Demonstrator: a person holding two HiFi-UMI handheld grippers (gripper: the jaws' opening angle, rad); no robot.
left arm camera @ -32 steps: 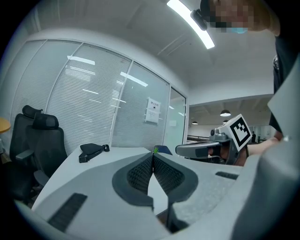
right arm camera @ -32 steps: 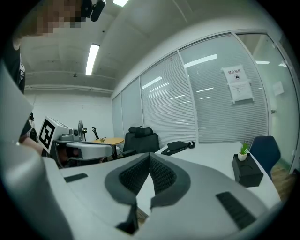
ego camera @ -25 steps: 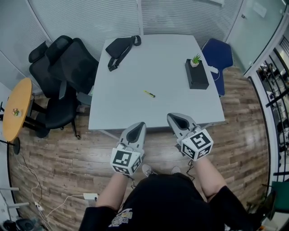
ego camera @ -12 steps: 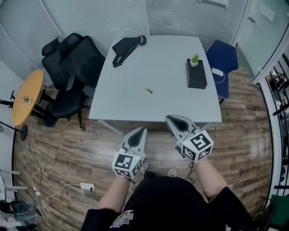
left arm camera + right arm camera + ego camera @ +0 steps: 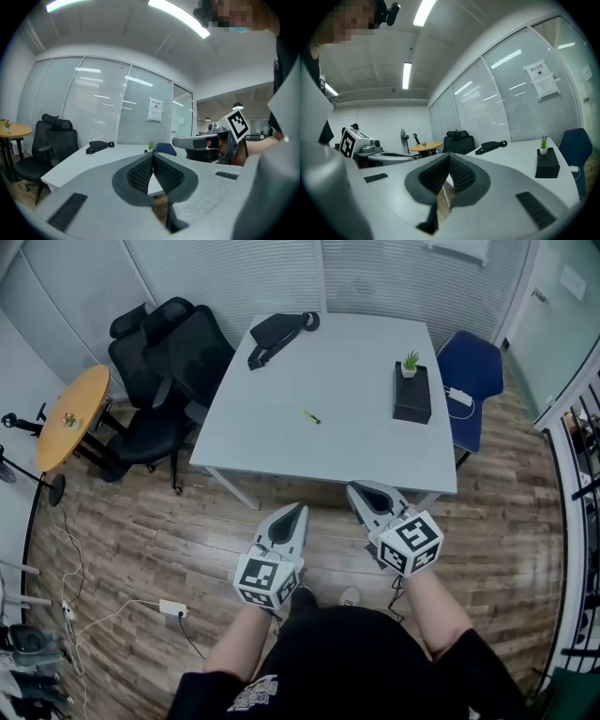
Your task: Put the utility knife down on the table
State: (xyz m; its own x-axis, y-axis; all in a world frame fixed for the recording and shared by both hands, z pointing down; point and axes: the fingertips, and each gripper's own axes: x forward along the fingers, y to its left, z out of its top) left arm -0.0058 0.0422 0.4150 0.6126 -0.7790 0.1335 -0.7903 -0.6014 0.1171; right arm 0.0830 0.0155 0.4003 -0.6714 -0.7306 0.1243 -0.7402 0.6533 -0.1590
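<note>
A small yellow utility knife (image 5: 310, 416) lies on the white table (image 5: 281, 442), near its middle, with nothing touching it. My left gripper (image 5: 293, 513) and right gripper (image 5: 359, 491) hang side by side over the wooden floor, short of the table's near edge. Both are shut with nothing between the jaws. In the left gripper view the left gripper (image 5: 153, 157) shows its pads pressed together, and the right gripper (image 5: 449, 159) looks the same in its own view. The knife is too small to make out in either gripper view.
On the table lie a black bag (image 5: 277, 332) at the far left and a black box with a small plant (image 5: 412, 390) at the right. Black office chairs (image 5: 173, 362) stand left of the table, a blue chair (image 5: 472, 376) right, a round wooden table (image 5: 70, 413) far left.
The view has drawn back from the table, so the table and knife sit farther away. Both grippers stay shut and keep their places relative to my body.
</note>
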